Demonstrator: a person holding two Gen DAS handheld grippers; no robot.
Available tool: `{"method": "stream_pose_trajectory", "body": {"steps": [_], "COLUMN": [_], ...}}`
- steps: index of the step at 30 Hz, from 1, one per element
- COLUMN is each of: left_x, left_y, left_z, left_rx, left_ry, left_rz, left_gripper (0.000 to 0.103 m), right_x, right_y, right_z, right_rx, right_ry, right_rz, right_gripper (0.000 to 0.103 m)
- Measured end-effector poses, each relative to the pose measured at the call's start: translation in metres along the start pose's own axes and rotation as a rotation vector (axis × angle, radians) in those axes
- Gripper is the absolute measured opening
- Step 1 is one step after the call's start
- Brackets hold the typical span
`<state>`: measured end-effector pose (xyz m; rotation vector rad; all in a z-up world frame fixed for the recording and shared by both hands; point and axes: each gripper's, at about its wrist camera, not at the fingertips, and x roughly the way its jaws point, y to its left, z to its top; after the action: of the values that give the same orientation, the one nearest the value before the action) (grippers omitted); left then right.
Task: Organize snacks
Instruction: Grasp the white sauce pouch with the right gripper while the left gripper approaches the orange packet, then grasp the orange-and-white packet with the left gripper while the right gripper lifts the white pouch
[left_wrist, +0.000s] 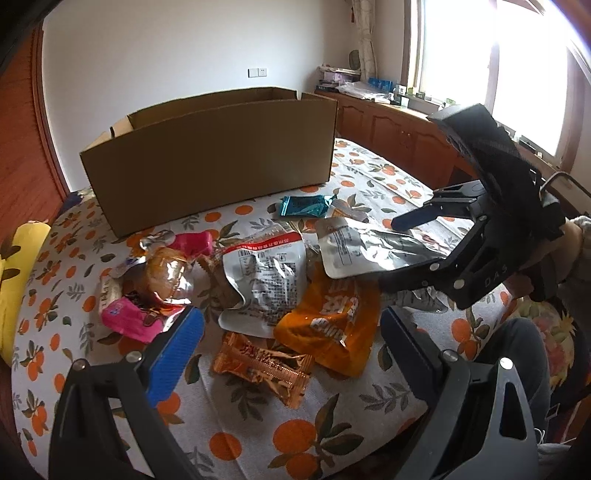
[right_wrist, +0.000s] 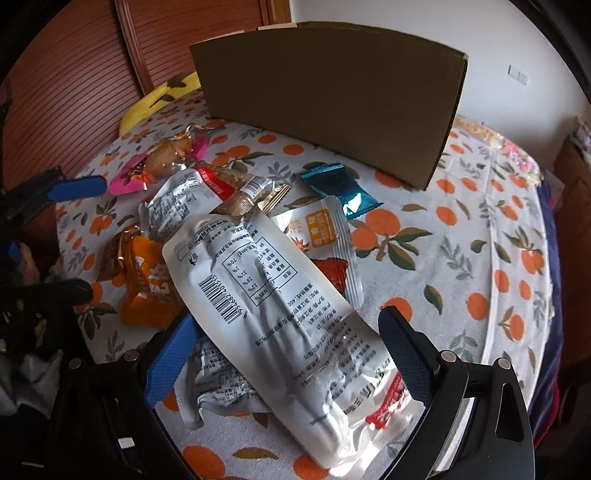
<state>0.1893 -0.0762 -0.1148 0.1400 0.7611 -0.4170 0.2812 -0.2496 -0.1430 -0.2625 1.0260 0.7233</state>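
A long silver pouch (right_wrist: 291, 295) is seen between the fingers of the right gripper (right_wrist: 291, 350), its printed back and barcode turned up. The jaws are spread wide on either side of it; whether the pads touch the pouch cannot be told. In the left wrist view the same pouch (left_wrist: 369, 251) is seen lying over the snack pile, with the right gripper (left_wrist: 417, 251) set about its near end, one blue finger above it and one dark finger below.

The pile is spread on a cloth (right_wrist: 461, 240) printed with oranges. Under the pouch a second silver bag (left_wrist: 266, 280) with a red band is found, and beside it an orange bag (left_wrist: 328, 325). A copper-coloured wrapper (left_wrist: 262, 369) lies just in front of these, between the fingers of the left gripper (left_wrist: 291, 350), which is held wide open above the cloth and grips nothing. Further left, pink packets (left_wrist: 129, 317) and a clear-wrapped bun (left_wrist: 166, 273) are heaped together. A teal packet (left_wrist: 304, 206) lies apart, near the box. A small white sachet (right_wrist: 321, 229) with an orange label is partly covered by the long pouch.

Behind the pile an open cardboard box (left_wrist: 210, 158) stands on the cloth. A yellow cushion (left_wrist: 18, 280) is seen at the cloth's left edge.
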Motion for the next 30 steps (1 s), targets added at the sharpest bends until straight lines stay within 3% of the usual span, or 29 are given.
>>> {"method": "stream_pose_trajectory", "body": {"steps": [13,22,30], "left_x": [0.022,0.041,0.077], "left_y": [-0.008,-0.025,-0.037], "left_z": [0.008,0.030,0.057], "left_rx": [0.019,0.051,0.062], "left_ry": [0.029,0.050,0.130], "left_rz": [-0.036,-0.098,-0.139], "left_gripper": [0.096,0.096,0.096], "right_x": [-0.018,-0.045,-0.059], "right_y": [-0.019,-0.027,-0.049], "right_z": [-0.013,-0.018,-0.036], "right_rx": [0.105,0.187,0.249], "right_ry": [-0.030,-0.152,-0.177], "right_rz": [0.048,0.054,-0.059], "right_gripper": [0.054,0.050,0.050]}}
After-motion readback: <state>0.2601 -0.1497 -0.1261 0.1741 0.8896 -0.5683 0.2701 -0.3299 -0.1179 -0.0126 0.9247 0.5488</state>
